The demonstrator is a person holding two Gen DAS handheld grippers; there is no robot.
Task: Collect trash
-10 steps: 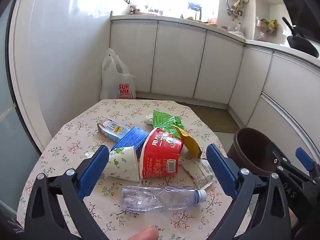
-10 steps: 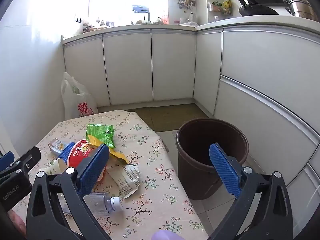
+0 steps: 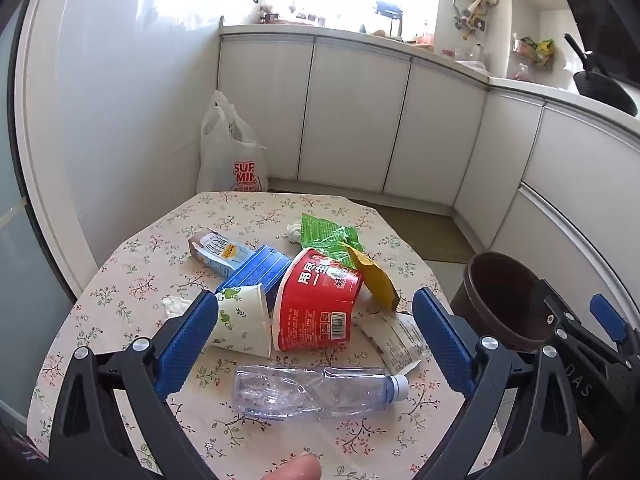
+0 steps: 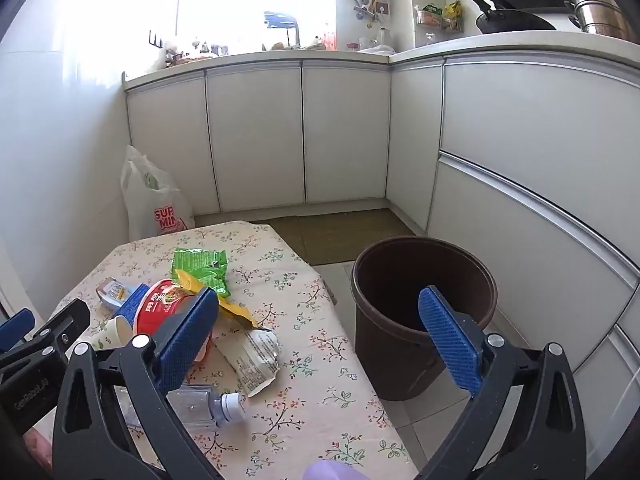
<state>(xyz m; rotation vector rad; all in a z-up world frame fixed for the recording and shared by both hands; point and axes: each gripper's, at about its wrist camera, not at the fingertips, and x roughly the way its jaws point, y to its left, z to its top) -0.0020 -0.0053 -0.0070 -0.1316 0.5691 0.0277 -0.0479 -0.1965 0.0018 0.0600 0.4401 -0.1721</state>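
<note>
Trash lies on a floral-cloth table: a red noodle cup on its side, a white paper cup, a clear crushed bottle, a blue box, a small carton, a green wrapper, a yellow wrapper and a white torn packet. A brown bin stands on the floor right of the table. My left gripper is open and empty above the near trash. My right gripper is open and empty between table edge and bin.
A white plastic shopping bag stands on the floor beyond the table, against the wall. White kitchen cabinets run along the back and right. The right gripper's body shows at the left wrist view's right edge, by the bin.
</note>
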